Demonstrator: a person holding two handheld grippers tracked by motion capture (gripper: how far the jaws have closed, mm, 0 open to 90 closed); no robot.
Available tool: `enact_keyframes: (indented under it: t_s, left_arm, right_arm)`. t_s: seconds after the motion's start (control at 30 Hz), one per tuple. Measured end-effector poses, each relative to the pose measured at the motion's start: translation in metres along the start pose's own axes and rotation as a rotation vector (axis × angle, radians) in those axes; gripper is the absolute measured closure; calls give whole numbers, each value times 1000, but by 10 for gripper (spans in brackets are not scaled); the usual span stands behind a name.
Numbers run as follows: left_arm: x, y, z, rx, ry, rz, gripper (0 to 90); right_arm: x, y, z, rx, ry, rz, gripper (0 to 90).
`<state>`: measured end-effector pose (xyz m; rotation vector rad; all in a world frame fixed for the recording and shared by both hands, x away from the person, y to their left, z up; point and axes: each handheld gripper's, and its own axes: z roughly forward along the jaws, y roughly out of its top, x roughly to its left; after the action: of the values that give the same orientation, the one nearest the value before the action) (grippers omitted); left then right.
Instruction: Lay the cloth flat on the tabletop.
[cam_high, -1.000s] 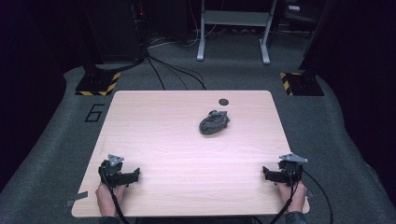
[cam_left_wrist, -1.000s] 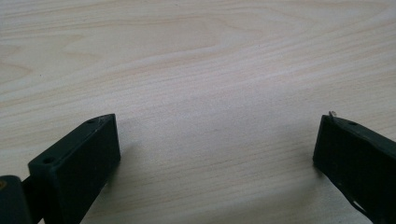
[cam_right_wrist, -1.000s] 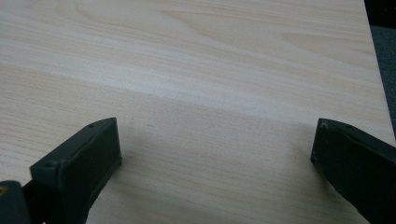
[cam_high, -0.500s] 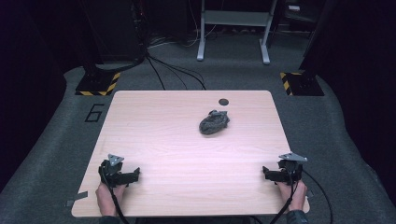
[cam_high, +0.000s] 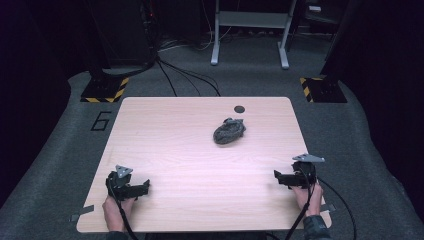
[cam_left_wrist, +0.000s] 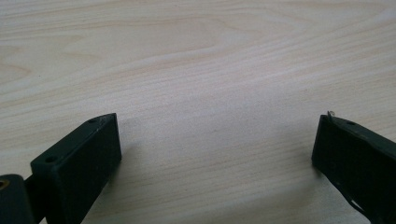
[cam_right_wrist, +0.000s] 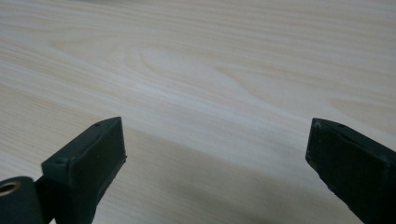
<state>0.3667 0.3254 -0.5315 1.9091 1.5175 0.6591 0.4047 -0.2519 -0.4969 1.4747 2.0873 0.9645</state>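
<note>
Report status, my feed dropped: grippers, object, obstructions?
Left gripper open, empty, near table edge. Right gripper open, empty. Grey bundle mid-table, untouched. Path unobstructed.

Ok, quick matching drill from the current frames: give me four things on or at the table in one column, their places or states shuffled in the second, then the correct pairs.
Things:
1. left gripper
2. right gripper
3. crumpled grey cloth
4. small dark disc

Places or states:
A. near the table's far edge, beyond the cloth
B. open, at the near right corner
C. lying in a heap, right of the table's middle
D. open, at the near left corner

Pairs: 1-D, 2-B, 3-C, 4-A
</note>
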Motion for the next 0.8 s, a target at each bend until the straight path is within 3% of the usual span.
enact_keyframes:
  t_s: [0.27, 0.4, 0.6, 0.8]
  left_arm:
    - [0, 0, 0, -1, -2, 1, 16]
    - [0, 0, 0, -3, -1, 1, 21]
    - [0, 0, 0, -4, -2, 2, 23]
    - [0, 0, 0, -4, -2, 1, 23]
  right_arm:
    - [19, 33, 8, -17, 55, -54, 52]
    - [37, 57, 21, -5, 95, -91, 56]
    - [53, 80, 36, 3, 121, -146, 57]
    - [61, 96, 46, 12, 138, -153, 56]
